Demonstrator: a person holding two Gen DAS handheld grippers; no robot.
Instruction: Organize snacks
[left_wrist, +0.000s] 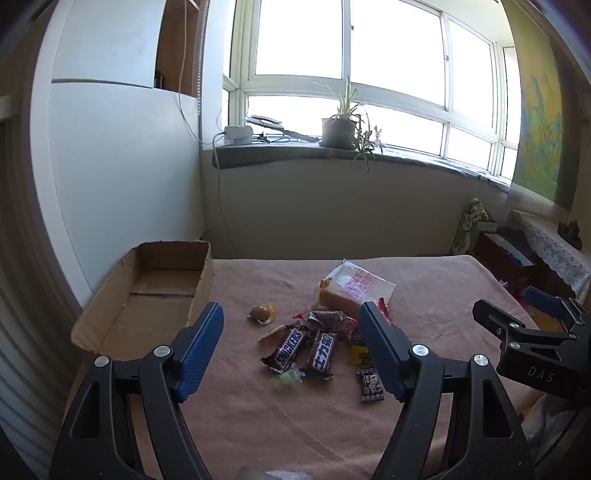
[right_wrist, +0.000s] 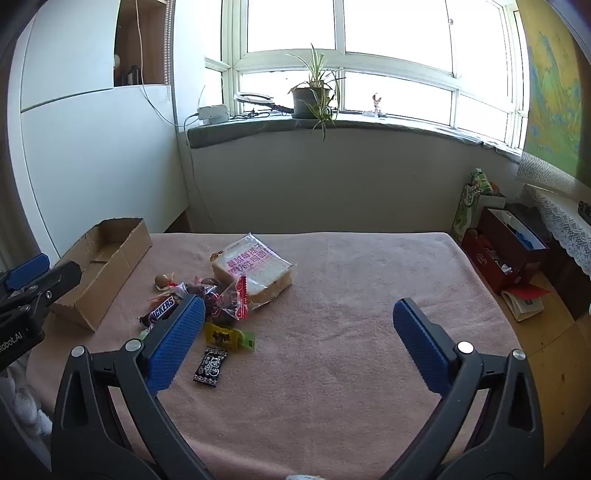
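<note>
Left wrist view: snack pile (left_wrist: 317, 339) on pink cloth (left_wrist: 295, 424), just right of the box (left_wrist: 147, 295).
- Snickers bar (left_wrist: 288, 348), second bar (left_wrist: 322, 353) touching it on the side away from the box.
- Bread pack (left_wrist: 351, 290), behind the pile, farther from the box.
- Round sweet (left_wrist: 263, 312), between box and pile, apart from both.
- Black sachet (left_wrist: 370, 383) and yellow sachet (left_wrist: 360, 356), near side of pile, away from the box.
- Box: cardboard, open-topped, nothing inside.
- Left gripper (left_wrist: 291, 350): jaws wide, above the pile, holding nothing.
- Right gripper (right_wrist: 297, 343): jaws wide, holding nothing, over bare cloth well away from the box; its left finger hides part of the pile.
- Room: windowsill beyond the box with potted plant (left_wrist: 340, 129); white wall panel (left_wrist: 122, 155) behind the box.
</note>
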